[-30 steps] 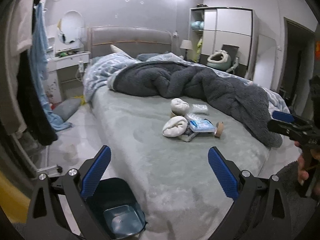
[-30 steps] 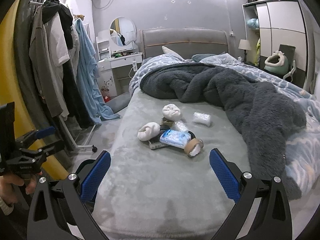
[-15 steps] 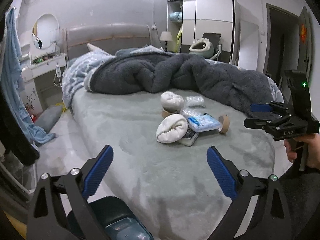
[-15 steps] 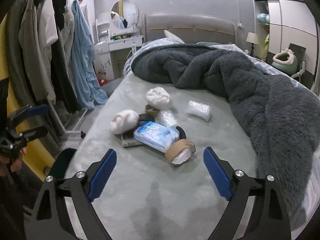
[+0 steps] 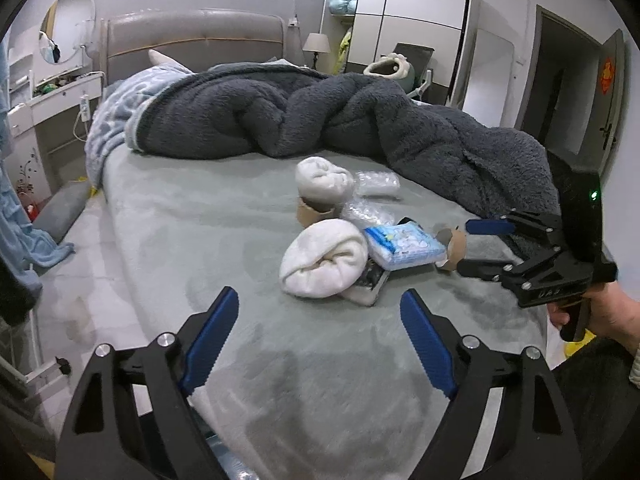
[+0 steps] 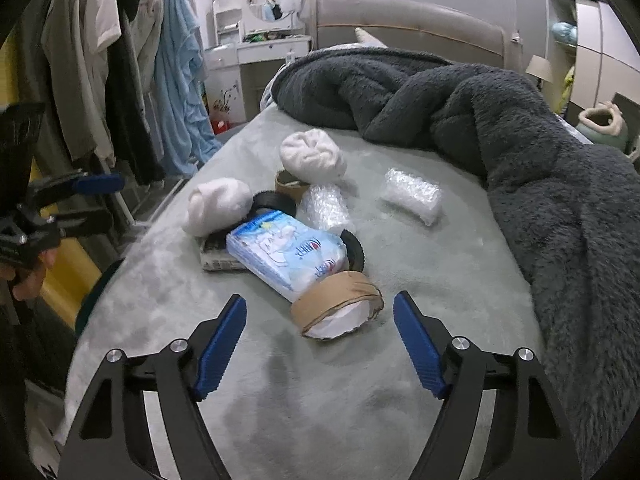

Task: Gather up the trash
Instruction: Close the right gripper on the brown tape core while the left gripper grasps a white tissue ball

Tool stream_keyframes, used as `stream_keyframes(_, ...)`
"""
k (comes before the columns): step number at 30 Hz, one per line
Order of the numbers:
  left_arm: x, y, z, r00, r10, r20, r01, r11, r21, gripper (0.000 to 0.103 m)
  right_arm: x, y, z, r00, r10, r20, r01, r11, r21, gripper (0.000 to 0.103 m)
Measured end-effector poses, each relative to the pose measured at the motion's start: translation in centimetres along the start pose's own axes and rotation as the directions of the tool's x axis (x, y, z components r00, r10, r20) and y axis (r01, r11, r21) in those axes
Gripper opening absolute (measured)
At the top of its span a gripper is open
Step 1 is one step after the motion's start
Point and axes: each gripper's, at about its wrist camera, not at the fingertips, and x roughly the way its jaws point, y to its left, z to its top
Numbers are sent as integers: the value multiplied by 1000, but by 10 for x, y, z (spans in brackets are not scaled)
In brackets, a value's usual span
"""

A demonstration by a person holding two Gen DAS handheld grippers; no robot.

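Note:
A pile of litter lies on the grey-green bed (image 5: 224,220): two white wads (image 5: 324,258) (image 5: 322,180), a blue tissue pack (image 6: 286,254), bubble wrap (image 6: 412,196) and a cardboard roll stuffed with paper (image 6: 340,304). My right gripper (image 6: 320,340) is open with its jaws closing. The roll lies just at its fingertips, and the pads do not touch it. In the left wrist view, this gripper (image 5: 470,246) flanks the roll's (image 5: 452,244) end. My left gripper (image 5: 320,340) is open, closing and empty, short of the nearer wad.
A dark fluffy blanket (image 5: 400,128) is heaped across the back and right of the bed. Clothes hang on a rack (image 6: 120,60) to the left. A dark teal bin's rim (image 6: 96,292) shows beside the bed. A dressing table (image 6: 260,46) and a wardrobe (image 5: 404,20) stand by the walls.
Both grippers have come forward and down toward the pile, and their jaws stand narrower. The bin has slid out of the left wrist view. The right gripper now reaches the cardboard roll.

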Motion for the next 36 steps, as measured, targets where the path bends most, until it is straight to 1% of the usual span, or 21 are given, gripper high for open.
stream_keyframes(2,5,-2,3,1000,-15,-2,15,1000,1,85,4,-4,0,1000,7,-7,-7,1000,2,75)
stream_keyframes(5,13,-4,7,999,-34,-8,33,999,-7,85,12,-13,-1,1000,14,-22,-14,1000,5,71)
stream_keyframes(10,27,-4,12,998,-66,-19,65,997,-50,85,22,-20,-4,998,60,-36,-60,998,-4,71)
stream_keyframes(16,43,-2,17,995,-90,-34,87,992,-94,84,28,-26,-8,993,110,-41,-110,994,-2,66)
stream_keyframes(22,56,1,20,994,-95,-51,86,984,-155,81,26,-28,-5,989,144,-29,-144,990,-3,61)
stream_keyframes(24,59,1,21,994,-95,-55,85,983,-164,81,26,-29,-4,987,157,-30,-157,988,7,56)
stream_keyframes(29,68,0,19,994,-74,-77,60,985,-164,79,21,-33,-4,985,173,-14,-173,985,23,54)
stream_keyframes(36,76,5,20,995,-33,-90,16,982,-186,73,5,-45,3,982,181,60,-185,980,80,55)
